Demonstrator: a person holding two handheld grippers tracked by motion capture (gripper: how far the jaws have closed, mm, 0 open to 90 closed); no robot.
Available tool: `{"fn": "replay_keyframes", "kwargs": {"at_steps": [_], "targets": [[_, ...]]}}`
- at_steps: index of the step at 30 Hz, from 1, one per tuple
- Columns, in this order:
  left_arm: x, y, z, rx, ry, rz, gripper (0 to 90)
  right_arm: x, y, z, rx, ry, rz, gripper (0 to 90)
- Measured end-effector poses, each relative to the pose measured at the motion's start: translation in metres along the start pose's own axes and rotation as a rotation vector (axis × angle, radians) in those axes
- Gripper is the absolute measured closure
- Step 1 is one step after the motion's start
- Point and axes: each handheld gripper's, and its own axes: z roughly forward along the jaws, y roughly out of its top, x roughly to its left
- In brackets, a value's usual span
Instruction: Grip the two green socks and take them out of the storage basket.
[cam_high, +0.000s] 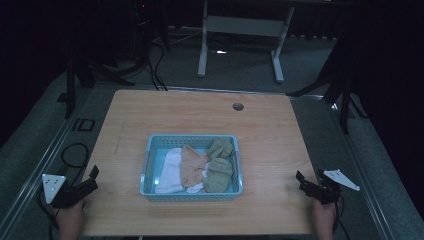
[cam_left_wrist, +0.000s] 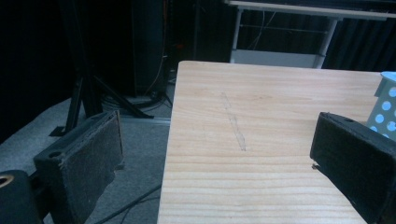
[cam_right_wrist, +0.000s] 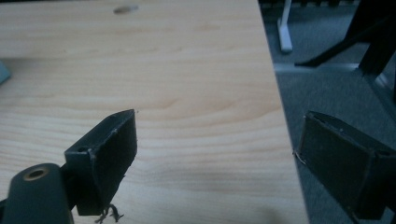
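A light blue perforated basket (cam_high: 148, 165) sits in the middle of the wooden table (cam_high: 260, 125). It holds a white cloth (cam_high: 170, 172), a peach cloth (cam_high: 192, 165) and two olive green pieces (cam_high: 218, 167). My left gripper (cam_high: 92, 179) rests at the table's near left corner, jaws wide open and empty. My right gripper (cam_high: 309, 181) rests at the near right edge, also open with nothing between its jaws. In the left gripper view the left gripper (cam_left_wrist: 224, 154) frames bare wood, with the basket's corner (cam_left_wrist: 385, 105) at the right. The right gripper (cam_right_wrist: 215, 154) straddles the table's right edge.
A round cable hole (cam_high: 238, 106) lies near the table's far edge. A white desk frame (cam_high: 240, 40) stands on the grey floor behind. Dark tripod legs (cam_high: 80, 75) stand left and right of the table. A black cable (cam_high: 75, 155) loops by the left edge.
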Motion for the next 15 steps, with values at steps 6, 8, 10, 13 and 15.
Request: {"fn": "replay_keyframes", "kwargs": {"at_steps": [6,8,10,13,15], "targets": [[0.002,0.0,0.0,-0.003,-0.004,-0.013,2.5,-0.004,0.002,-0.001,0.035,0.064,0.016,11.9],[0.002,0.0,0.0,-0.003,-0.004,-0.017,2.5,-0.006,0.001,-0.002,0.051,0.083,0.009,12.1],[0.002,0.0,0.0,-0.001,-0.006,-0.022,2.5,-0.01,0.001,-0.002,0.108,0.138,-0.026,13.1],[0.003,0.0,0.0,-0.006,-0.01,-0.022,2.5,-0.013,-0.001,0.0,0.187,0.226,-0.135,13.1],[0.003,0.0,0.001,-0.004,-0.013,-0.024,2.5,-0.014,0.001,0.0,0.217,0.31,-0.182,13.1]]}}
